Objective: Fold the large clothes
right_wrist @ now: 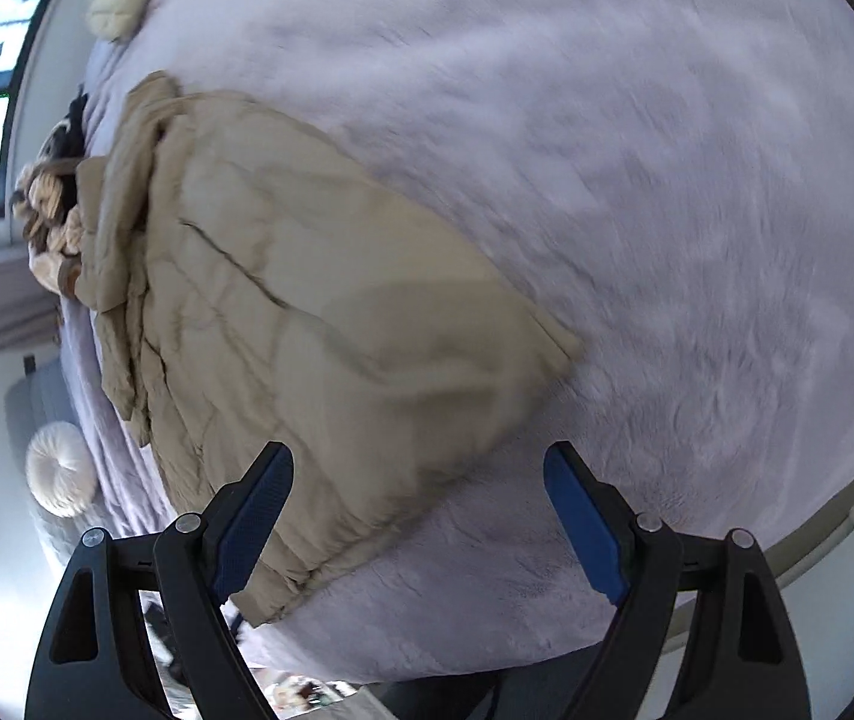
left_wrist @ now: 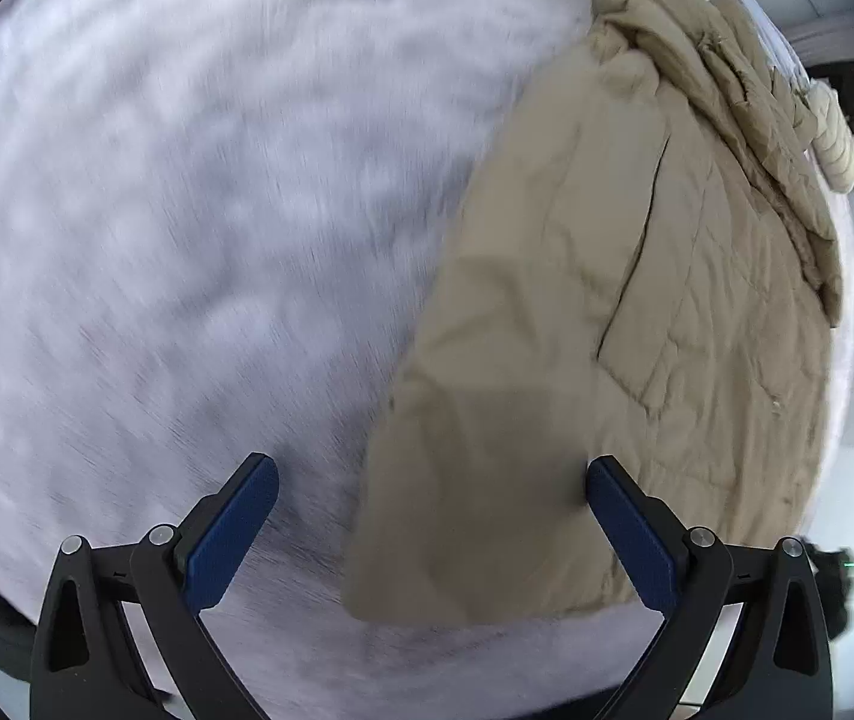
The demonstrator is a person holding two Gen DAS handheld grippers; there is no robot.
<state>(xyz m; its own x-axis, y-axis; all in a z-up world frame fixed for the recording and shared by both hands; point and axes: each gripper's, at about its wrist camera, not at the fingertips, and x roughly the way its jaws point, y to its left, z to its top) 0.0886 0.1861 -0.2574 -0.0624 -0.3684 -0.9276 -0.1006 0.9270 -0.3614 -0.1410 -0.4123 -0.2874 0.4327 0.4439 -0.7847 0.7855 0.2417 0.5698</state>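
The tan puffy coat [left_wrist: 637,300] lay on the fuzzy lilac blanket [left_wrist: 186,210], maybe folded once, more folds left, with left gripper [left_wrist: 433,480] and right gripper [right_wrist: 420,468] spread, holding nothing.

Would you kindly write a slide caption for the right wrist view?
Right gripper, jaws open, above the near end of a beige quilted coat lying on a lilac fleecy blanket.

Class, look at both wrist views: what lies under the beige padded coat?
The beige padded coat lies spread on a pale lilac fuzzy blanket, which shows all around it. Whatever is beneath the coat's middle is covered, so nothing more can be told.
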